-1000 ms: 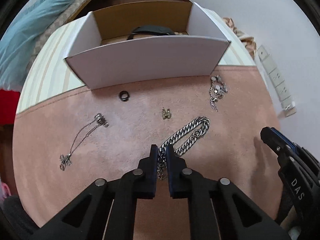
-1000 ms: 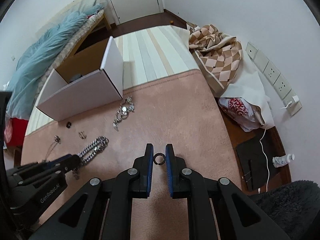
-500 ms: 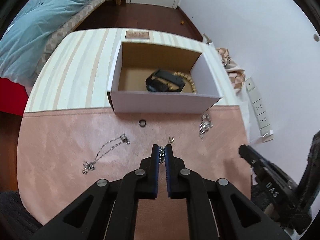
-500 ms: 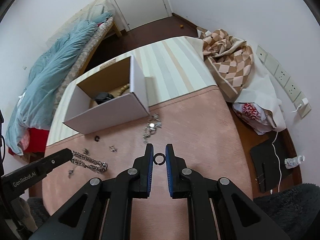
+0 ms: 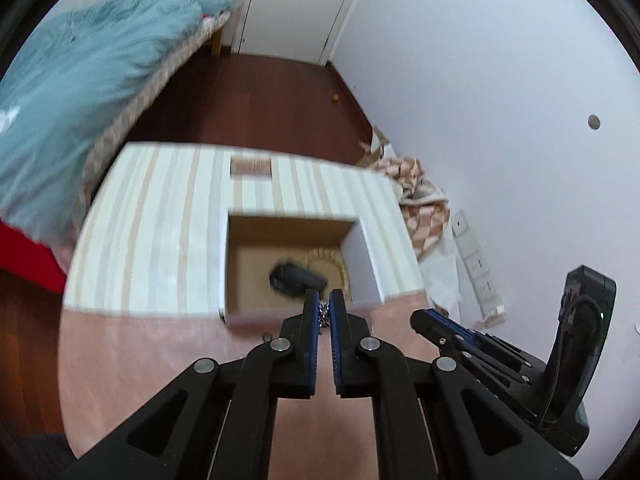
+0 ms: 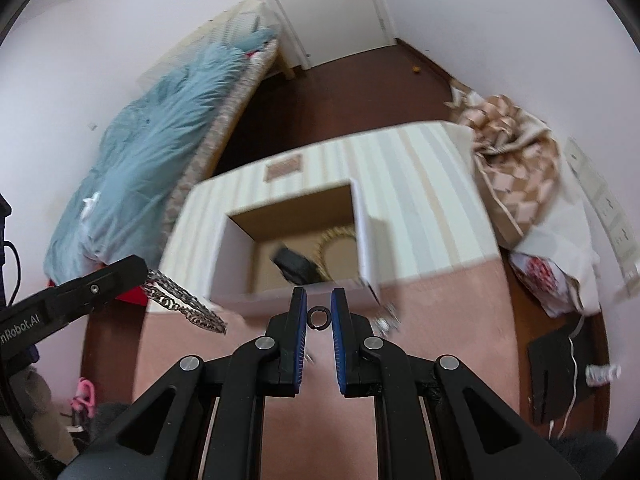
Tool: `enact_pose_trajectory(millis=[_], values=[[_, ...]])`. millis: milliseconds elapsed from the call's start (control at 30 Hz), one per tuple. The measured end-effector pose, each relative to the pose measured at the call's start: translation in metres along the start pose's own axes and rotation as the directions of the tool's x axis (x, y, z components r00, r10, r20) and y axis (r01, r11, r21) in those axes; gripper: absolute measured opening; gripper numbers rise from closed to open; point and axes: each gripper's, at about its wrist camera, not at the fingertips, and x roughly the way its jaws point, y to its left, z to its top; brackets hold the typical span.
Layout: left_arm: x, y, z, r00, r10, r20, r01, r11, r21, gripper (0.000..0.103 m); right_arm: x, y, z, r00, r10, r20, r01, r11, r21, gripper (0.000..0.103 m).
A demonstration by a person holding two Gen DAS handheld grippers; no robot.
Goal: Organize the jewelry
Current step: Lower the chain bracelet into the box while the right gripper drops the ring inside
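Observation:
My left gripper (image 5: 324,307) is shut on a thick silver chain (image 6: 182,306), which hangs from its tip high above the pink rug. My right gripper (image 6: 319,310) is shut on a small dark ring (image 6: 319,317). Both are raised in front of the open white cardboard box (image 5: 362,248), which holds a black item (image 5: 296,278) and a gold beaded bracelet (image 6: 338,249). The box also shows in the right wrist view (image 6: 232,256). A silver jewelry piece (image 6: 385,320) lies on the rug by the box's front right corner.
The box stands on a striped mat (image 5: 160,232) that meets the pink rug (image 5: 132,360). A bed with a blue duvet (image 6: 160,140) is to the left. A checked cloth (image 6: 516,156) and wall sockets (image 5: 476,264) are on the right.
Both grippers have risen well above the rug and moved toward the box. The left one has lifted the chain off the rug. The right still holds the ring.

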Motion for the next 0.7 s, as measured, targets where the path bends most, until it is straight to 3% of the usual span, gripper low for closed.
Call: enact_pose_trajectory(millis=[167,367,533,700], values=[[0.015,0.005,0.041,0.999,0.04,0.024,-0.041,0.999,0.033,0.001,0.036,0.014,0.049,0.998,0.0,-0.064,-0.004,0.998,-0.06,0.013],[0.061,0.026,0.063,0.994,0.107,-0.035,-0.106,0.993,0.047,0.001,0.092,0.011,0.079,0.984,-0.053,-0.172,0.038,0.995,-0.089,0.013],[0.08,0.043,0.052,0.99,0.113,-0.088,-0.112,0.994,0.021,0.003,0.099,0.003,0.084,0.983,-0.053,-0.177,0.04,0.996,-0.075,0.013],[0.084,0.051,0.025,0.981,0.126,-0.146,-0.132,0.991,-0.028,0.014,0.099,0.004,0.072,0.981,-0.048,-0.191,0.031,0.996,-0.089,0.013]])
